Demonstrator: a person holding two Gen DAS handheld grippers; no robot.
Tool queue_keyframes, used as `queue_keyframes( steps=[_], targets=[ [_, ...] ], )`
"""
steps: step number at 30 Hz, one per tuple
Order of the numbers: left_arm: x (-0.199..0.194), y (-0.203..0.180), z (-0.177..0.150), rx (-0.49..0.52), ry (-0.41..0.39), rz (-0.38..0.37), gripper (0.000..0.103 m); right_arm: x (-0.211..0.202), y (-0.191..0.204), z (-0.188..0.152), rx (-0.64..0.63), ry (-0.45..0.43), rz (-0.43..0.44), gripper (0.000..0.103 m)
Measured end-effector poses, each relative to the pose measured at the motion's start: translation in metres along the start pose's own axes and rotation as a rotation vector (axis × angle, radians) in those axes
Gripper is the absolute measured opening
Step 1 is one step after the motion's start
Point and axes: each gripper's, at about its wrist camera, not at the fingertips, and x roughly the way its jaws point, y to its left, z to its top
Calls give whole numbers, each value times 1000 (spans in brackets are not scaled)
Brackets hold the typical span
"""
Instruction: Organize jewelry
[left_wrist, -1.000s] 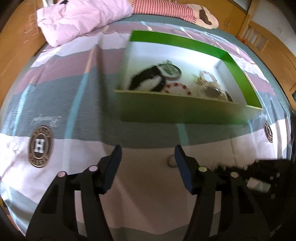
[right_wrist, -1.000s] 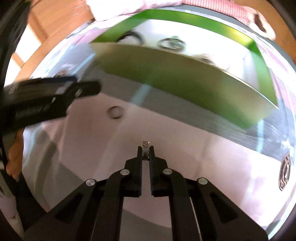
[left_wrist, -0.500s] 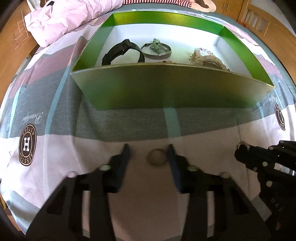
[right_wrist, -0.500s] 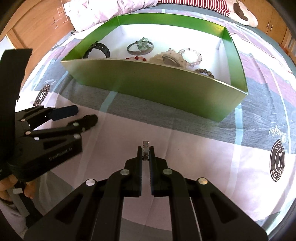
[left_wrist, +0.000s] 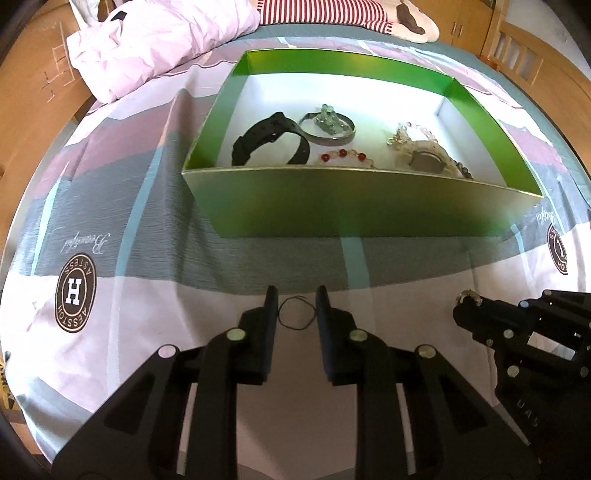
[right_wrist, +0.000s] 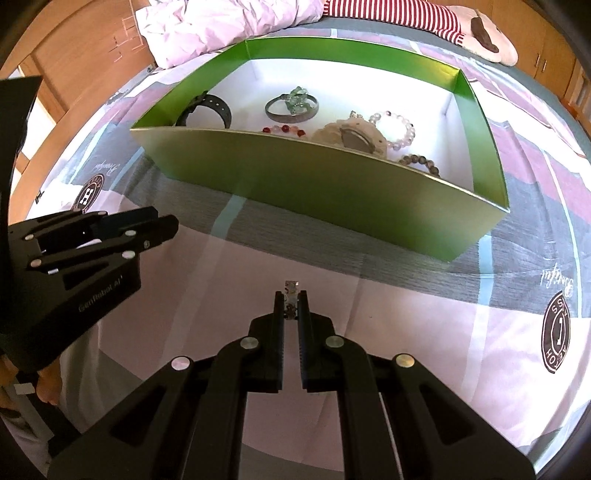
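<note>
Several bracelets already lie inside the green box (left_wrist: 362, 206). Before it, the right tongs (right_wrist: 291, 302) pinch a small ring (right_wrist: 291, 286). The left tongs (left_wrist: 293, 301), half-closed, straddle a thin black cord (left_wrist: 297, 313) on the bed; both pieces remain outside the box.

Both wrist views look forward, low over the bed, sharing the green box (left_wrist: 354, 206).

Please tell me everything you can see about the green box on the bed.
The green box is a wide, shallow, open tray with no lid, apparently glossy card: bright green walls and a white floor. It rests upright on the patterned bedsheet, beyond both grippers, and neither touches it. Inside lie a black strap, a metal bangle with pale green stones, a red bead bracelet and some paler bead bracelets. Its near wall hides part of the floor.
</note>
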Motion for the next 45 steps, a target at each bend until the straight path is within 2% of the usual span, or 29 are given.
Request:
queue_keyframes(
  steps=[6,35,39,43,45],
  targets=[
    [-4,-1,-2,8,-17,33,21,-1,-1,1,1,-4,0,6],
    [-20,1,0,-4,-67,35,21,-9,4,2,-14,-46,25,6],
    [-34,6,5,-21,-100,25,21,-26,3,7,1,-109,63,6],
    [-64,18,23,-60,-190,-23,21,-73,2,29,-5,-292,126,6],
    [-73,28,39,-97,-206,-87,21,-86,-2,47,0,-340,123,6]
  ],
)
